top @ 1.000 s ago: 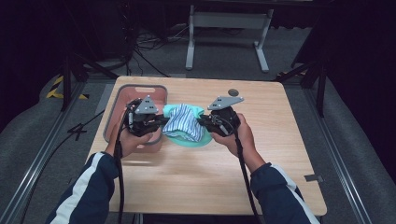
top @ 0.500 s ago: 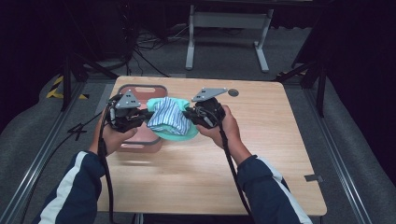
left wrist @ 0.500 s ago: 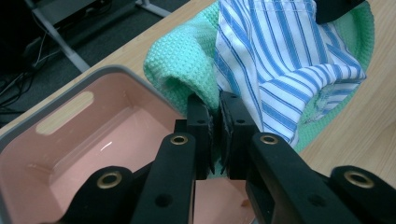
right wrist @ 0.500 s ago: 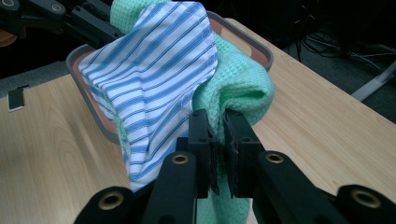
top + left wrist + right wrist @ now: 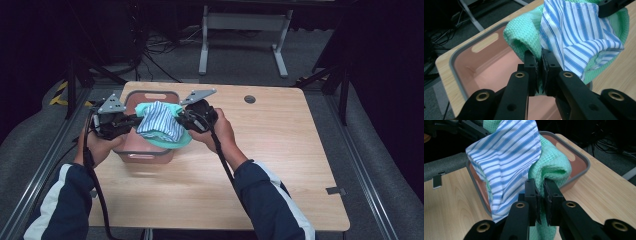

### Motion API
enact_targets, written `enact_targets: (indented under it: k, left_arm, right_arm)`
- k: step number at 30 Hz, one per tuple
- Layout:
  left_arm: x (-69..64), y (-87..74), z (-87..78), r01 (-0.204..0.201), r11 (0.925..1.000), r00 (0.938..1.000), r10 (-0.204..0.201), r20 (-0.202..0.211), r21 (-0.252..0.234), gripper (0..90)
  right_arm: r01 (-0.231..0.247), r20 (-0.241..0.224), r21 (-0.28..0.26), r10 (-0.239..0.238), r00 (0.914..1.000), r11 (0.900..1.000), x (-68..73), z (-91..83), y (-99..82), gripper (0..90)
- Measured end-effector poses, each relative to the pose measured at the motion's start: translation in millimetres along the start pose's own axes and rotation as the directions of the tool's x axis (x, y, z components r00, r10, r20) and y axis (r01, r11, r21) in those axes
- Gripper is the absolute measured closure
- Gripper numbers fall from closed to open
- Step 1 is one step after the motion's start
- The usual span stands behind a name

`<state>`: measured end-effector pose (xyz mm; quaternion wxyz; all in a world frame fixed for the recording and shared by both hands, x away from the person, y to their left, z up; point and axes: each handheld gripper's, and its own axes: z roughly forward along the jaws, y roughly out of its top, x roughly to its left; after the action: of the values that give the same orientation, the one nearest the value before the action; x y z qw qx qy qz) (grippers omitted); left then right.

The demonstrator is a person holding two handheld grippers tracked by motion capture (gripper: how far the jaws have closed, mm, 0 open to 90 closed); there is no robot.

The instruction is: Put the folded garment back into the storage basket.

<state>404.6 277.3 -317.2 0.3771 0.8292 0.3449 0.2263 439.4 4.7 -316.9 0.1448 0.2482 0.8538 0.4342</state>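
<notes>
- Cloths: green waffle-weave cloth (image 5: 167, 140) and blue-striped cloth (image 5: 159, 120) were bundled together, held in the air between the two tools, above the pink bin (image 5: 145, 152).
- Left tool (image 5: 127, 121): jaws were nearly closed, pinching the green cloth's edge (image 5: 529, 40) right where the striped cloth (image 5: 579, 35) met it. Whether the striped layer was also caught, I could not tell.
- Right tool (image 5: 182, 119): jaws likewise almost shut, clamped on a fold of the green cloth (image 5: 551, 167); the striped cloth (image 5: 506, 160) draped just beside the jaws, at their 10 o'clock in the right gripper view.
- Bin: sat at the table's (image 5: 280, 165) 10 o'clock corner. Its inside (image 5: 489, 62) looked bare in the left gripper view, apart from the part hidden behind the bundle.
- Bundle position: it hung over the bin's 4 o'clock side, its lower edge sagging past the rim toward the person. Not centred over the opening.
- Done, by my read: both cloths gathered, lifted off the table and carried to the bin.
- Left: shift toward 10 o'clock so the sagging green edge cleared the rim, lower into the bin, open both tools.
- Progress judgement: most of the way along; only the drop remained.
- Risk: striped cloth looked loosely carried, could slide off outside the bin on release.
</notes>
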Motion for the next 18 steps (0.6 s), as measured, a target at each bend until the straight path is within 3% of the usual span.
enact_targets:
  k: [10, 18]
  left_arm:
    - [26.0, -16.3, -10.7, 0.041, 0.9991, 0.9977, -0.04, -0.055, 0.015, 83.6]
    - [34.7, -24.1, -8.8, 0.056, 0.9977, 0.9959, -0.053, -0.073, 0.038, 83.6]
  right_arm:
    - [0.018, -0.026, 0.018, -0.018, 0.9995, 0.9997, 14.3, 38.0, 20.3, 82.3]
    - [0.028, -0.032, 0.04, -0.027, 0.9991, 0.9988, 20.1, 58.2, 25.4, 82.3]
